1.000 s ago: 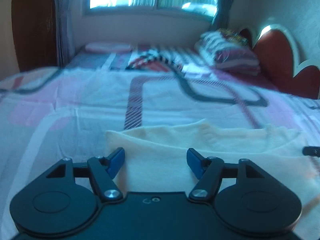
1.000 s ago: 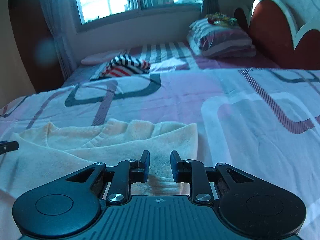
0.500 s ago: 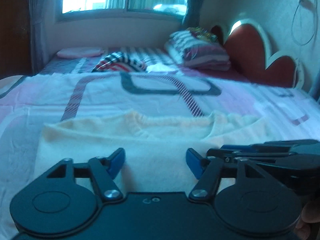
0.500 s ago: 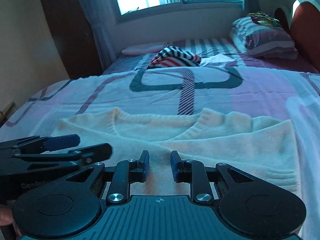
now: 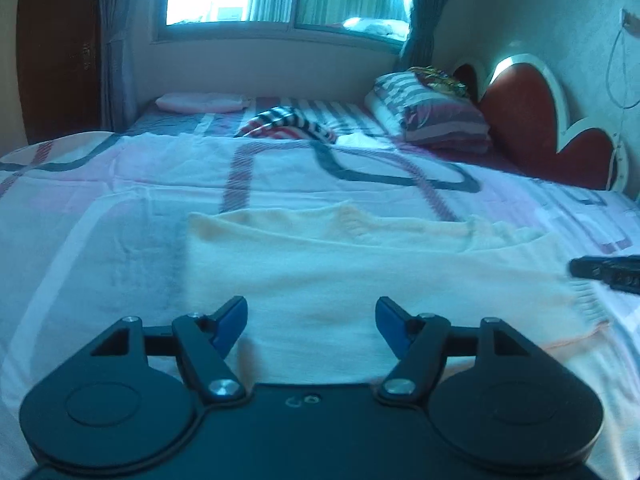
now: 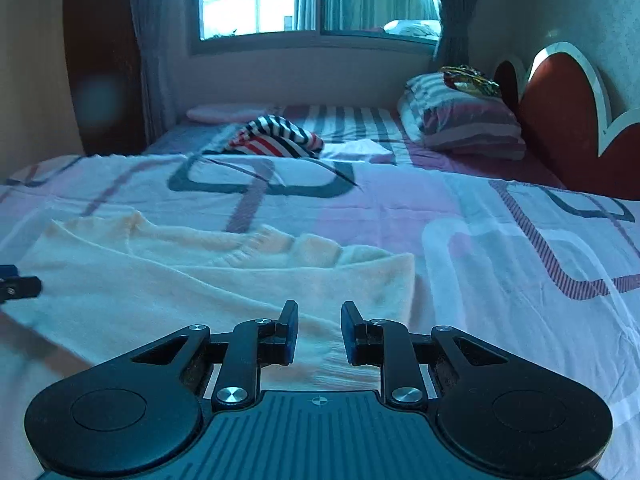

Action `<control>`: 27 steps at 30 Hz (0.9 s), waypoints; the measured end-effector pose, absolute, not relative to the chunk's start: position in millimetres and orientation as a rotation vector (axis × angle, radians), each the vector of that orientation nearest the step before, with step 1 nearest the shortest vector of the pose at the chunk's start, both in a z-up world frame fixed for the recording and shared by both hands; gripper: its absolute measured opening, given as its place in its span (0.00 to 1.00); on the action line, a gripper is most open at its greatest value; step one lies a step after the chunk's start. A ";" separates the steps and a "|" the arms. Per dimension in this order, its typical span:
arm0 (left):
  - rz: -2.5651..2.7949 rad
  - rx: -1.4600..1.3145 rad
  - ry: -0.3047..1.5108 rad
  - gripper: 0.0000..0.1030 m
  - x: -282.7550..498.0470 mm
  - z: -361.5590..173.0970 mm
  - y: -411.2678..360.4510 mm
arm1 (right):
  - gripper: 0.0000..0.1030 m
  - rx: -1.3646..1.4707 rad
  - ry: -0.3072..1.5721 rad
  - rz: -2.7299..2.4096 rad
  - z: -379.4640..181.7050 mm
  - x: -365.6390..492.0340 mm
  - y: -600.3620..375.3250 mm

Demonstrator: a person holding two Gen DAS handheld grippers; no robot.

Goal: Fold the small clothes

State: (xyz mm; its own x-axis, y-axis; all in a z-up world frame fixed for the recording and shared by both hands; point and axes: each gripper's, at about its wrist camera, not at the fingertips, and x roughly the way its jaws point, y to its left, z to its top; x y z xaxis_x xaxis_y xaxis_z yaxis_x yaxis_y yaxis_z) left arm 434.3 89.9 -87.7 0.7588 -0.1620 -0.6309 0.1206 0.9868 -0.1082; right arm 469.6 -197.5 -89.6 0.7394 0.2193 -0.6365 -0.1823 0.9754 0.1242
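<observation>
The bed (image 5: 120,184) fills both views, and the cream sweater (image 5: 360,264) lies flat on its patterned cover, in the lower middle of the left view and the lower left of the right view. Its long axis runs across the frame, side to side; the ribbed neckline (image 6: 256,246) points up the frame toward the window, and the hem lies nearest you.

Your left gripper (image 5: 311,322) hangs over the hem with its fingers spread wide, nothing between them; they have just been opening a little further. Your right gripper (image 6: 319,332) sits over the right-hand part of the sweater, fingers apart by a narrow gap and gripping nothing.

As I judge it, the step in hand is taking hold for a fold. Go for the two ends of one edge, one gripper at each, and widen the right fingers first so they take the thick knit. Pinch only the layers you mean to move, lift both ends evenly, and carry them straight so the fold line stays square to the long axis.
</observation>
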 end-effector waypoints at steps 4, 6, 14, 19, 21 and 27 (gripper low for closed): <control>-0.166 0.007 0.739 0.70 429.3 -103.2 58.4 | 0.22 -0.008 0.739 0.316 -102.0 451.3 -162.8; -0.151 0.046 0.737 0.71 425.7 -107.1 53.8 | 0.22 -0.024 0.759 0.281 -113.5 447.4 -163.4; -0.095 0.066 0.759 0.72 419.3 -107.0 62.5 | 0.22 0.049 0.755 0.169 -113.1 434.0 -215.7; -0.049 0.067 0.761 0.76 422.1 -108.7 54.6 | 0.22 0.056 0.761 0.183 -114.0 436.6 -215.7; -0.039 0.068 0.757 0.77 422.0 -109.4 53.3 | 0.22 0.065 0.748 0.200 -115.9 433.2 -219.9; -0.014 0.065 0.751 0.77 421.7 -110.7 50.6 | 0.22 0.085 0.735 0.242 -118.0 431.3 -228.6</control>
